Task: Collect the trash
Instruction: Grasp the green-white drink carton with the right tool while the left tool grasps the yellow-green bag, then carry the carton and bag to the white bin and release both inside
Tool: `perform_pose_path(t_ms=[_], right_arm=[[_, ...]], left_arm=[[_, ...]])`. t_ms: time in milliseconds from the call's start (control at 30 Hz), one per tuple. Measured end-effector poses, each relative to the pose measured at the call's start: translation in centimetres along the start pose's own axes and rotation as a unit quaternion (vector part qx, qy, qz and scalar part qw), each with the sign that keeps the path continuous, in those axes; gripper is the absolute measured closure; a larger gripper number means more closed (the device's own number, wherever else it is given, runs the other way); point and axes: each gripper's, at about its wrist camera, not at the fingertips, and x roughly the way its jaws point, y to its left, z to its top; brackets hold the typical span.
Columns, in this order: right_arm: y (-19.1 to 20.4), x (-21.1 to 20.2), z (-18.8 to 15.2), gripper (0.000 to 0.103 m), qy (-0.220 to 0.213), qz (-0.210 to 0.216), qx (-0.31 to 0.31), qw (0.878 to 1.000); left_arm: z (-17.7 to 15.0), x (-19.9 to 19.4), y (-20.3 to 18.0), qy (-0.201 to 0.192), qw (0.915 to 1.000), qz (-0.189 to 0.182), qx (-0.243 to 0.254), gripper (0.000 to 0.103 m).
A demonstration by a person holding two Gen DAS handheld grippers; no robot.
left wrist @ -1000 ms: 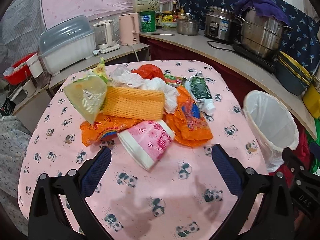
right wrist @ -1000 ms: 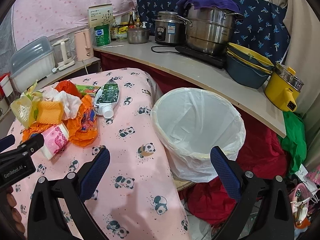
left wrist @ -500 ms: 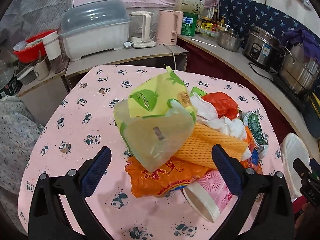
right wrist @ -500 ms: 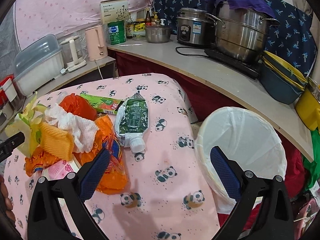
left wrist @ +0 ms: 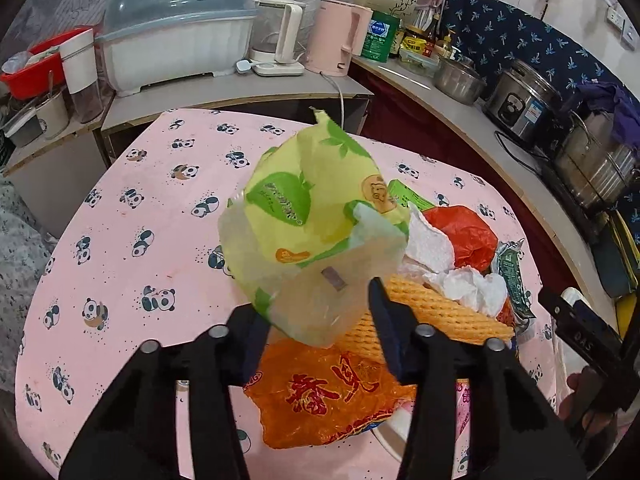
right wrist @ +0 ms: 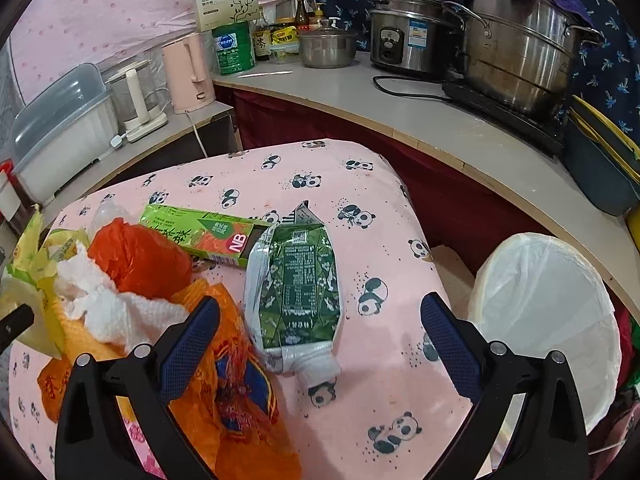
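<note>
A heap of trash lies on the pink panda tablecloth point(left wrist: 132, 240). On top is a yellow-green plastic bag point(left wrist: 316, 224); my left gripper point(left wrist: 316, 312) has its jaws partly closed around the bag's lower edge, and whether they pinch it is unclear. Around it lie an orange foam net point(left wrist: 432, 316), an orange wrapper point(left wrist: 332, 396), white tissue point(left wrist: 444, 256) and a red bag point(left wrist: 464, 232). My right gripper point(right wrist: 316, 336) is open above a green squeezed pouch point(right wrist: 298, 284), beside a green NB box point(right wrist: 200, 236). A white-lined trash bin point(right wrist: 552, 312) stands right of the table.
A curved counter point(right wrist: 440, 120) behind holds steel pots point(right wrist: 520, 40), a rice cooker point(right wrist: 408, 36), a pink kettle point(left wrist: 336, 36) and a covered dish rack point(left wrist: 176, 28). A pink paper cup point(left wrist: 460, 412) lies under the heap's near edge.
My left gripper has moved in on the yellow-green bag and its jaws have narrowed around it. My right gripper has moved left and forward over the green pouch, the bin sliding to the right edge.
</note>
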Motion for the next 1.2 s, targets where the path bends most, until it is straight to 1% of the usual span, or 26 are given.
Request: perform_pose_path(t_ms=[33, 67, 133, 167, 200, 267, 433, 500, 533, 600, 633, 667, 700, 733, 767, 800, 900, 1067, 1200], right_arm=[[0.1, 0.7, 0.3, 0.007, 0.003, -0.002, 0.001, 1.0], [0.3, 1.4, 0.6, 0.007, 0.006, -0.004, 0.002, 1.0], [0.5, 2.9, 1.0, 0.007, 0.016, -0.005, 0.005, 1.0], [0.7, 3.6, 1.1, 0.009, 0.022, -0.006, 0.004, 1.0], [0.8, 4.2, 1.1, 0.011, 0.027, -0.006, 0.003, 1.0], [1.1, 5.4, 0.9, 0.013, 0.039, -0.01, -0.002, 0.999], [0.9, 7.2, 0.0, 0.015, 0.066, 0.005, 0.011, 0.998], [0.6, 7.8, -0.3, 0.026, 0.077, 0.013, 0.022, 0.997], [0.4, 7.9, -0.5, 0.027, 0.079, 0.023, 0.027, 0.996], [0.5, 7.5, -0.8, 0.037, 0.073, 0.027, 0.024, 0.997], [0.6, 7.4, -0.8, 0.037, 0.073, 0.027, 0.02, 0.997], [0.6, 7.2, -0.9, 0.04, 0.073, 0.027, 0.019, 0.997], [0.5, 6.9, -1.0, 0.046, 0.067, 0.027, 0.019, 0.997], [0.4, 6.6, -1.1, 0.047, 0.066, 0.027, 0.017, 0.997], [0.3, 6.2, -1.1, 0.053, 0.065, 0.029, 0.018, 0.997], [0.0, 5.7, -1.2, 0.064, 0.058, 0.031, 0.023, 0.998], [-1.2, 4.2, -0.9, 0.08, 0.051, 0.047, 0.041, 0.997], [-2.3, 2.0, -1.6, 0.083, 0.048, 0.051, 0.042, 0.997], [-3.5, -0.3, -2.4, 0.086, 0.032, 0.054, 0.054, 0.997]], left_arm=[[0.0, 0.3, 0.0, 0.003, 1.0, 0.0, 0.003, 0.078], [0.0, 0.5, 0.0, 0.006, 1.0, -0.003, 0.003, 0.088], [0.0, 0.7, 0.2, 0.005, 1.0, -0.006, 0.001, 0.091], [0.1, 0.8, 0.3, 0.002, 1.0, -0.005, 0.003, 0.094], [0.1, 0.7, 0.3, 0.0, 1.0, -0.005, 0.004, 0.095], [0.2, 0.6, 0.4, -0.004, 1.0, -0.009, 0.002, 0.098], [0.7, 0.0, 0.5, -0.015, 0.9998, -0.015, 0.0, 0.099], [1.0, -0.4, 0.3, -0.023, 0.9996, -0.019, 0.001, 0.1], [1.1, -0.6, 0.2, -0.026, 0.9995, -0.019, 0.003, 0.1], [1.4, -1.0, -0.1, -0.033, 0.9992, -0.021, 0.006, 0.1], [1.5, -1.2, -0.3, -0.035, 0.9991, -0.022, 0.007, 0.1], [1.6, -1.3, -0.4, -0.037, 0.999, -0.024, 0.008, 0.1], [1.7, -1.5, -0.6, -0.04, 0.9989, -0.025, 0.009, 0.1], [1.7, -1.7, -0.8, -0.042, 0.9987, -0.026, 0.011, 0.1], [1.7, -1.8, -1.0, -0.043, 0.9986, -0.027, 0.013, 0.1], [1.8, -2.0, -1.3, -0.045, 0.9984, -0.03, 0.014, 0.1], [1.7, -2.5, -2.3, -0.049, 0.998, -0.035, 0.022, 0.1], [1.2, -3.4, -4.4, -0.051, 0.9968, -0.05, 0.036, 0.1], [0.7, -4.7, -6.4, -0.057, 0.9951, -0.062, 0.052, 0.1]])
